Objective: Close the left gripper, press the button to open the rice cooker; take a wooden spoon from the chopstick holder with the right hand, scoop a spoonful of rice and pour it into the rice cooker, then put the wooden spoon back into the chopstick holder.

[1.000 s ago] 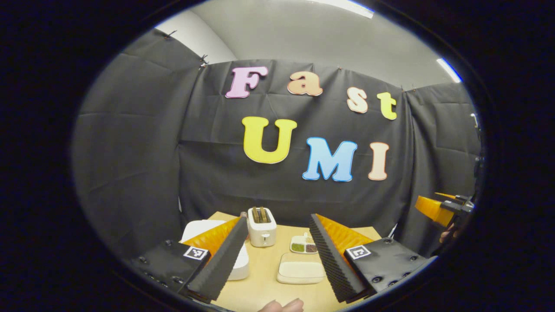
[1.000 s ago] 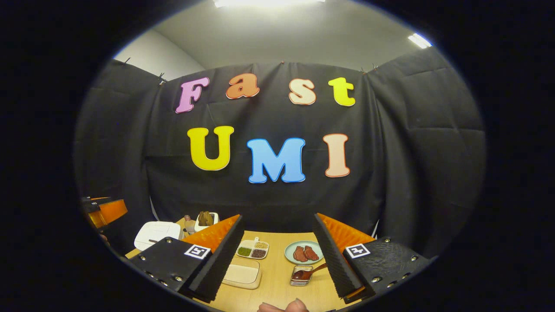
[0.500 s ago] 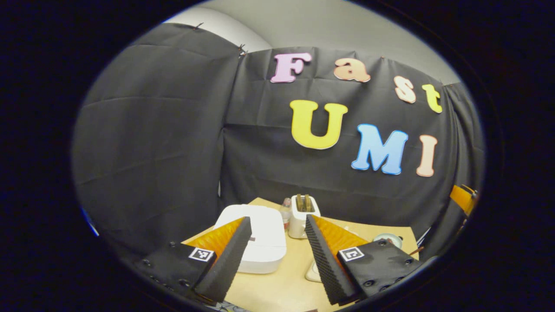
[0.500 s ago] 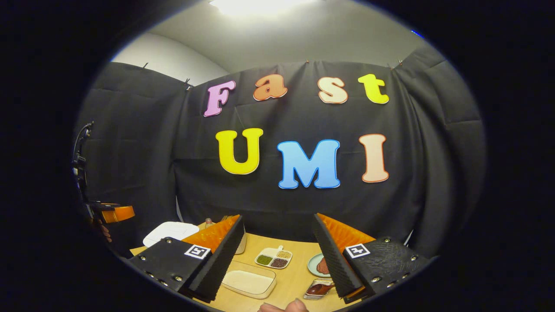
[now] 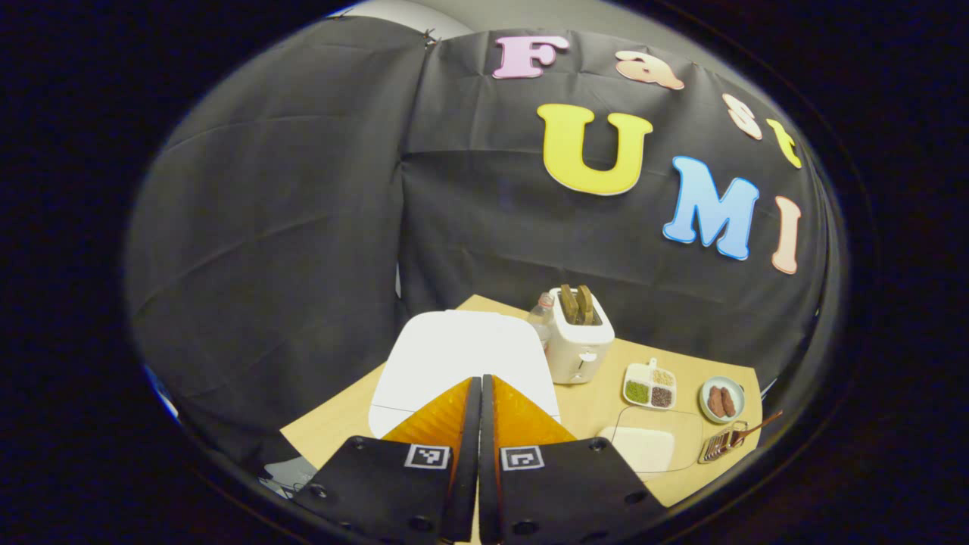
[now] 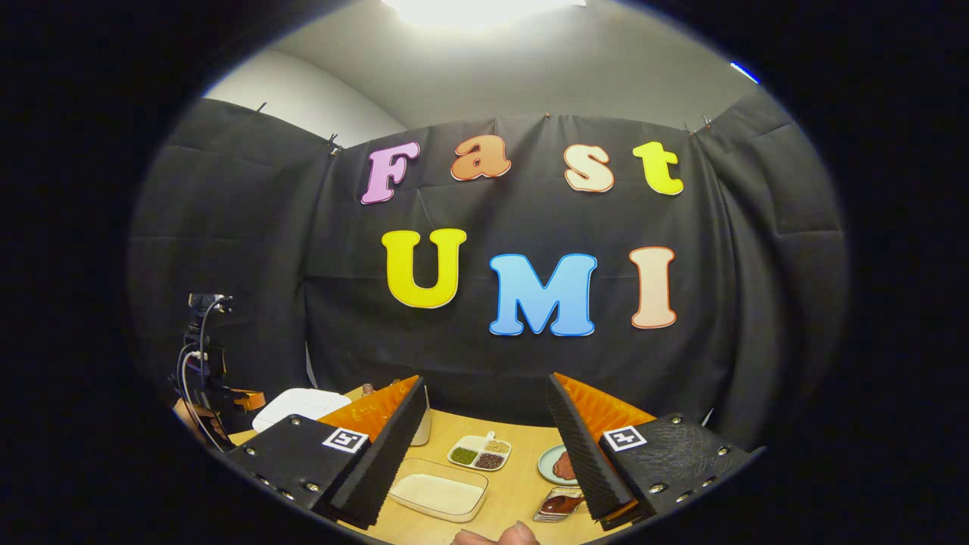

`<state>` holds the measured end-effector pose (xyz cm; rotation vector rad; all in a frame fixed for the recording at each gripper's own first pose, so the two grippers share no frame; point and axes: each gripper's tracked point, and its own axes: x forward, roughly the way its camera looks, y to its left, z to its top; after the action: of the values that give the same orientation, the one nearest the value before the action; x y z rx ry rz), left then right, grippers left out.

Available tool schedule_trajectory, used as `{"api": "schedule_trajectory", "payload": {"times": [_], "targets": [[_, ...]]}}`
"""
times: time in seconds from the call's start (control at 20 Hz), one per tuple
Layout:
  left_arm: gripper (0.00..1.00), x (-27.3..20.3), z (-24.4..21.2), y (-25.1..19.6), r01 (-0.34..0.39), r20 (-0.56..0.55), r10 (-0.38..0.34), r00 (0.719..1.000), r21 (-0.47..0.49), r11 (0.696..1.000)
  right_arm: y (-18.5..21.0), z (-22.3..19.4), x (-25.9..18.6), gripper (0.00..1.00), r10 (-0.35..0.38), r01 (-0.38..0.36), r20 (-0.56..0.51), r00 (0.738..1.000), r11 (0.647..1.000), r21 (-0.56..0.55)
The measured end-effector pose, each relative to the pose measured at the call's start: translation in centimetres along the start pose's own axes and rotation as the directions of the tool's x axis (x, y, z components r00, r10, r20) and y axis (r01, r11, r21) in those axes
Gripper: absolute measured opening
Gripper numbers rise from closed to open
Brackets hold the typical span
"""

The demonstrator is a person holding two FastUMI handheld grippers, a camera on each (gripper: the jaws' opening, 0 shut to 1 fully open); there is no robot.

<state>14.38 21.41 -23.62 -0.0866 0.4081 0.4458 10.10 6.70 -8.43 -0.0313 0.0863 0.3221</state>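
Observation:
The white rice cooker [image 5: 462, 352] stands with its lid down at the table's left, straight ahead of my left gripper [image 5: 479, 380], whose fingers are shut with nothing between them and hover over its near edge. In the right gripper view the cooker [image 6: 297, 404] lies far left, with the left gripper [image 6: 244, 399] and the hand holding it beside it. My right gripper [image 6: 484, 380] stands open above the table, holding nothing. A clear box of rice [image 6: 439, 492] [image 5: 651, 445] lies below it. The chopstick holder [image 6: 559, 504] [image 5: 719, 446] keeps the wooden spoon [image 5: 757, 424].
A white toaster [image 5: 580, 344] with bread and a small bottle [image 5: 539, 310] stand behind the cooker. A divided dish of grains [image 5: 649, 384] [image 6: 479, 453] and a plate of meat [image 5: 721, 400] [image 6: 556, 463] sit on the wooden table [image 5: 341, 412]. A fingertip [image 6: 500, 536] shows at the bottom edge.
My left gripper has gone from open to shut and swung left and down over the rice cooker. The right gripper has shifted only slightly and stays open.

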Motion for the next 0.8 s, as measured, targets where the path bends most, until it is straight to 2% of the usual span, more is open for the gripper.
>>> {"api": "schedule_trajectory", "payload": {"times": [0.2, 0.4, 0.55, 0.65, 0.8], "targets": [[0.09, 5.1, -2.3, 0.1, -0.008, -0.066, 0.011, 0.998, 0.056, 0.998, 2.1, 0.4, -1.2, 0.97, -0.007, 0.007, -0.007, 1.0, 1.0, -0.021], [0.07, 8.2, -5.1, 0.0, -0.015, -0.134, 0.025, 0.991, 0.074, 0.997, 3.3, 0.4, -2.0, 0.97, -0.023, 0.022, -0.018, 1.0, 0.998, -0.06], [0.09, 9.7, -6.1, 0.6, -0.032, -0.145, 0.05, 0.988, 0.124, 0.992, 4.0, 0.3, -2.5, 0.97, -0.03, 0.028, -0.03, 0.999, 0.998, -0.055], [0.07, 10.3, -6.8, 1.2, -0.048, -0.169, 0.073, 0.983, 0.143, 0.988, 4.3, 0.3, -2.8, 0.97, -0.034, 0.032, -0.038, 0.999, 0.998, -0.057], [0.09, 11.0, -6.4, 1.0, -0.049, -0.155, 0.074, 0.985, 0.159, 0.986, 5.1, 0.6, -3.2, 0.97, -0.036, 0.034, -0.029, 0.999, 0.997, -0.068]]}}
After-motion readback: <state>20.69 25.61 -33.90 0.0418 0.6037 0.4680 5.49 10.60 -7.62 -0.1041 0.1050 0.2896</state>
